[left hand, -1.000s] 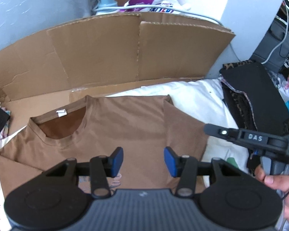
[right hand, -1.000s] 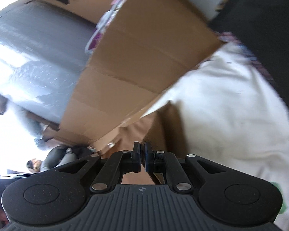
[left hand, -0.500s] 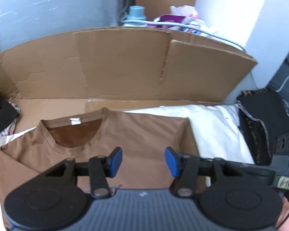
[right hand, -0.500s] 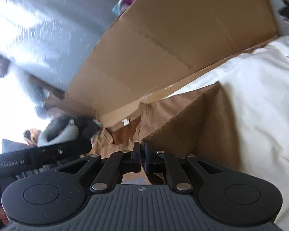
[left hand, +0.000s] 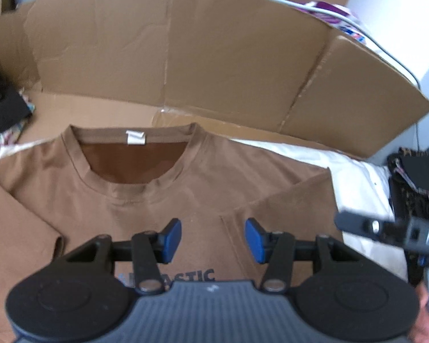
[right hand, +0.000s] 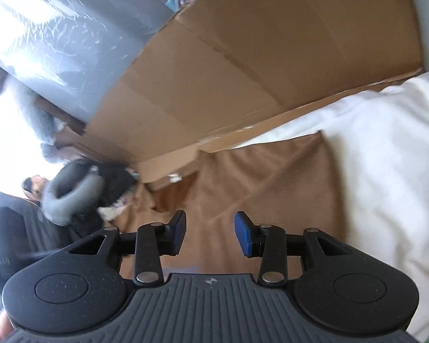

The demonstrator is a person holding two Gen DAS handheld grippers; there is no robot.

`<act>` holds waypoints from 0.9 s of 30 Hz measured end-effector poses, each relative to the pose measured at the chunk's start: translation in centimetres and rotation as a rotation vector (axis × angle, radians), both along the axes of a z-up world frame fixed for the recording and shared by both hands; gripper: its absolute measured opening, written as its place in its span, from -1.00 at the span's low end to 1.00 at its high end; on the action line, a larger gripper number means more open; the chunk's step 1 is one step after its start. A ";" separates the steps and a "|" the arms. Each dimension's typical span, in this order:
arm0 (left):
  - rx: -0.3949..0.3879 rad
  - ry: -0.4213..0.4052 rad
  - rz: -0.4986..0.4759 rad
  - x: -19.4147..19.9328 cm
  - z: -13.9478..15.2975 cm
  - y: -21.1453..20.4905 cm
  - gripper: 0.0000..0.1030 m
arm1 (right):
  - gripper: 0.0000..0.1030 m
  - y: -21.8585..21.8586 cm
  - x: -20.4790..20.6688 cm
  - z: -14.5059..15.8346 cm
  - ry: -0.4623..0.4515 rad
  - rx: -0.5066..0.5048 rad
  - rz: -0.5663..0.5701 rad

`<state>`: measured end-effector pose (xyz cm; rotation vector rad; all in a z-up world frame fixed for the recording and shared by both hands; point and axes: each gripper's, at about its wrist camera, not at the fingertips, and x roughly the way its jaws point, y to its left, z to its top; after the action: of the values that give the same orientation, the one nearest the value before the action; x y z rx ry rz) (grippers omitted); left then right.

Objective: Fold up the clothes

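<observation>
A brown T-shirt (left hand: 146, 200) lies flat on a white sheet, collar and white label toward the cardboard, dark print near its lower part. Its right sleeve (left hand: 289, 214) is folded in over the body. My left gripper (left hand: 213, 240) hangs open above the chest with nothing between its blue pads. The right gripper (right hand: 208, 233) hovers over the folded brown cloth (right hand: 271, 183); its jaws are opening and nothing is between them. Part of the right gripper's black body (left hand: 391, 233) shows at the right of the left wrist view.
A tall cardboard sheet (left hand: 203, 57) stands behind the shirt. White sheet (right hand: 386, 154) spreads to the right of it. A dark pile (left hand: 0, 105) lies at the left, a black patterned item (left hand: 414, 183) at the right. A grey neck pillow (right hand: 71, 194) rests beyond the collar.
The right gripper carried the sleeve over the shirt body, then let it go as its jaws parted. My left gripper sank closer to the shirt's chest, still open.
</observation>
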<state>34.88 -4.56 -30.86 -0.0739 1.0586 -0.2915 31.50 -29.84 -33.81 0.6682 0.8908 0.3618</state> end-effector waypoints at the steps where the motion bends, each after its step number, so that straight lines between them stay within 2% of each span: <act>1: -0.022 0.010 0.005 0.4 -0.4 0.3 0.03 | -0.22 0.0 -0.2 -0.3 0.007 -0.036 0.003; 5: -0.092 0.023 -0.022 1.9 -1.7 0.6 0.12 | -0.22 -0.1 -1.2 -2.1 0.054 -0.116 0.006; 7: -0.089 0.023 -0.052 2.5 -2.4 0.3 0.13 | -0.22 -0.1 -1.8 -2.8 0.065 -0.142 0.010; 11: -0.076 0.059 -0.047 3.6 -4.2 0.3 0.07 | -0.22 0.2 -2.4 -3.0 0.065 -0.250 0.040; 13: -0.063 0.060 -0.072 3.6 -4.4 0.1 0.05 | -0.15 0.1 -2.8 -3.0 0.055 -0.273 0.044; 17: -0.047 0.052 -0.126 4.0 -4.4 -0.1 0.04 | -0.15 -0.3 -3.9 -3.4 0.067 -0.305 0.042; 24: -0.041 0.057 -0.179 4.6 -4.9 -0.7 -0.08 | -0.12 -0.3 -5.9 -4.7 0.111 -0.391 0.052; 27: -0.033 0.050 -0.208 4.5 -5.5 -1.2 -0.26 | -0.12 -0.3 -6.7 -5.1 0.107 -0.405 0.055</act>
<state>39.34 -5.79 -36.33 0.0000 1.1130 -0.4976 24.76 -30.10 -38.92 0.2908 1.0489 0.1864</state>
